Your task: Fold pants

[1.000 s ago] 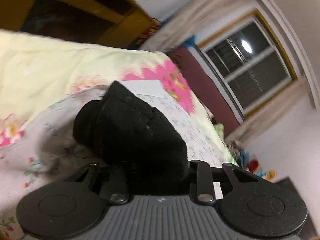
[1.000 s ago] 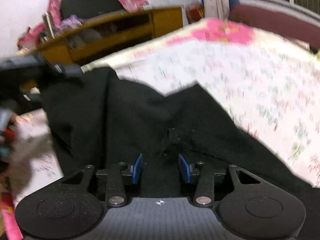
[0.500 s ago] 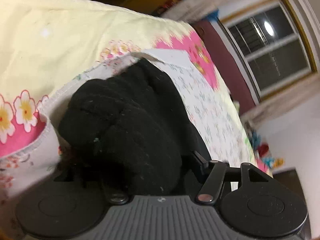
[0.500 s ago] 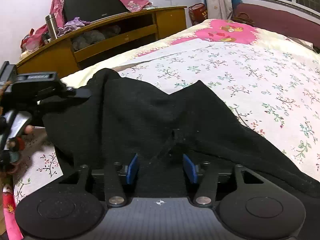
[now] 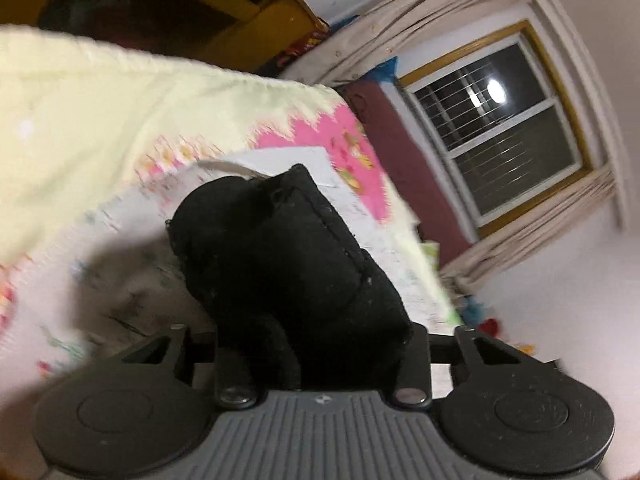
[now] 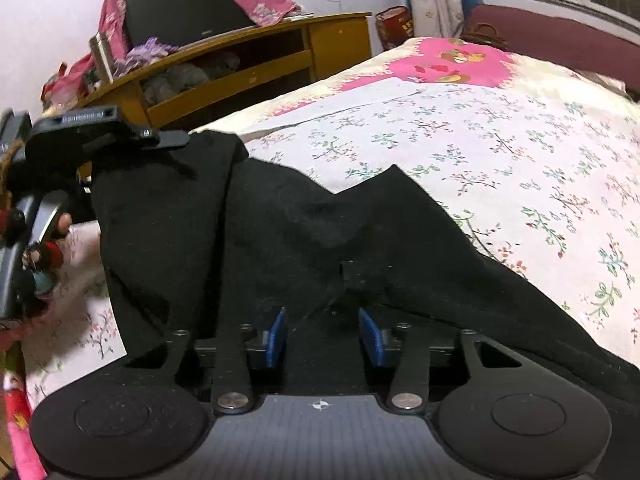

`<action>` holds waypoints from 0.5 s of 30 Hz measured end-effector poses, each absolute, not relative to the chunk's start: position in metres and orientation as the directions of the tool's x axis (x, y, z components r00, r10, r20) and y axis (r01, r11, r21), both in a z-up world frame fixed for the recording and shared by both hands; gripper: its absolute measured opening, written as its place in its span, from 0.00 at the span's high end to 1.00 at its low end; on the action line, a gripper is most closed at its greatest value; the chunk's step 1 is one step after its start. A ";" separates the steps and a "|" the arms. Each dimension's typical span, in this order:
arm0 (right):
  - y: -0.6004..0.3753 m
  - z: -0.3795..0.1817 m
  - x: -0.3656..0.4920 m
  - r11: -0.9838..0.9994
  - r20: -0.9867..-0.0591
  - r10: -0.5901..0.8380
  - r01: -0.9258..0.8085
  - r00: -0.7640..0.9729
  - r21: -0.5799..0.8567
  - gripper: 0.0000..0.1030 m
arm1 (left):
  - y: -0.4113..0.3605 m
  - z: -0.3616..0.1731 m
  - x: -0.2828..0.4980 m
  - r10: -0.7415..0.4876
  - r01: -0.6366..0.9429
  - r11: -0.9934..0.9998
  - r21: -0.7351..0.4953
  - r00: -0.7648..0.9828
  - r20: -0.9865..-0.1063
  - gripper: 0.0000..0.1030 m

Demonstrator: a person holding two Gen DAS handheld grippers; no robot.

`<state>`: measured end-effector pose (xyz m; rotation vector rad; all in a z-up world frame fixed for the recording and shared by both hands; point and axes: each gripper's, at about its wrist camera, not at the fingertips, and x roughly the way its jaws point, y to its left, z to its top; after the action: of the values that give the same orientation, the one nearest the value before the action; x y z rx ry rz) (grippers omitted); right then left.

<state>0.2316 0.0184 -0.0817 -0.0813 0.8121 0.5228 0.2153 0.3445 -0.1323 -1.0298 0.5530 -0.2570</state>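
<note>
Black pants [image 6: 304,232] lie spread on the floral bedsheet [image 6: 500,152]. My right gripper [image 6: 322,332] sits low over them, its blue pads [image 6: 276,336] apart with dark cloth bunched between them. My left gripper [image 5: 316,344] is shut on a thick bunched corner of the pants [image 5: 288,264], which hides its fingers. In the right wrist view the left gripper [image 6: 176,138] holds the pants' left edge lifted off the bed.
A yellow wooden cabinet [image 6: 248,64] with a cloth-draped TV [image 6: 180,4] stands beyond the bed. A maroon headboard [image 6: 560,40] and window [image 5: 504,128] are at the far side. The bed edge falls away at the left.
The left gripper has lifted and swung with the pants corner still in it; its view tilted back up toward the window. The right gripper stayed over the pants with pads apart.
</note>
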 end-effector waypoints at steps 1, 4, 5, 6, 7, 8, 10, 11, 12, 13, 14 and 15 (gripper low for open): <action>0.014 -0.080 0.233 0.875 -0.708 0.418 -0.462 0.569 0.144 0.79 | 0.342 -0.129 0.213 -0.464 -0.030 0.503 -0.864 0.834 -0.299 0.56; 0.005 -0.079 0.235 0.881 -0.706 0.431 -0.430 0.562 0.196 0.86 | 0.325 -0.112 0.206 -0.520 0.075 0.533 -0.843 0.814 -0.257 0.56; 0.003 -0.079 0.235 0.882 -0.705 0.435 -0.423 0.560 0.209 0.86 | 0.320 -0.108 0.205 -0.544 0.105 0.527 -0.843 0.804 -0.240 0.56; 0.003 -0.079 0.234 0.882 -0.704 0.437 -0.419 0.559 0.215 0.86 | 0.313 -0.102 0.205 -0.570 0.137 0.517 -0.845 0.792 -0.220 0.57; 0.003 -0.078 0.233 0.883 -0.702 0.437 -0.418 0.562 0.215 0.86 | 0.305 -0.096 0.205 -0.596 0.167 0.505 -0.847 0.778 -0.201 0.57; 0.003 -0.077 0.231 0.882 -0.698 0.440 -0.418 0.565 0.217 0.86 | 0.295 -0.091 0.204 -0.628 0.201 0.488 -0.850 0.756 -0.181 0.57; 0.000 -0.074 0.229 0.883 -0.691 0.442 -0.414 0.572 0.223 0.86 | 0.272 -0.079 0.202 -0.692 0.275 0.465 -0.841 0.705 -0.153 0.58; -0.002 -0.072 0.227 0.885 -0.687 0.441 -0.409 0.577 0.224 0.86 | 0.260 -0.074 0.201 -0.719 0.305 0.453 -0.838 0.680 -0.141 0.58; -0.006 -0.070 0.225 0.887 -0.682 0.440 -0.402 0.584 0.228 0.85 | 0.246 -0.070 0.200 -0.749 0.337 0.434 -0.836 0.650 -0.127 0.58; -0.011 -0.068 0.222 0.890 -0.678 0.438 -0.393 0.590 0.232 0.85 | 0.235 -0.067 0.200 -0.772 0.359 0.416 -0.835 0.624 -0.117 0.58; -0.016 -0.065 0.219 0.891 -0.674 0.438 -0.387 0.595 0.238 0.83 | 0.223 -0.064 0.200 -0.795 0.380 0.400 -0.834 0.596 -0.109 0.58; -0.021 -0.062 0.216 0.891 -0.669 0.440 -0.382 0.599 0.245 0.80 | 0.211 -0.063 0.199 -0.816 0.397 0.385 -0.833 0.569 -0.106 0.58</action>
<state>0.2159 -0.0212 -0.0621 0.0788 0.7970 0.4769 0.1995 0.2111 -0.0625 -0.8617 0.5624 -0.8261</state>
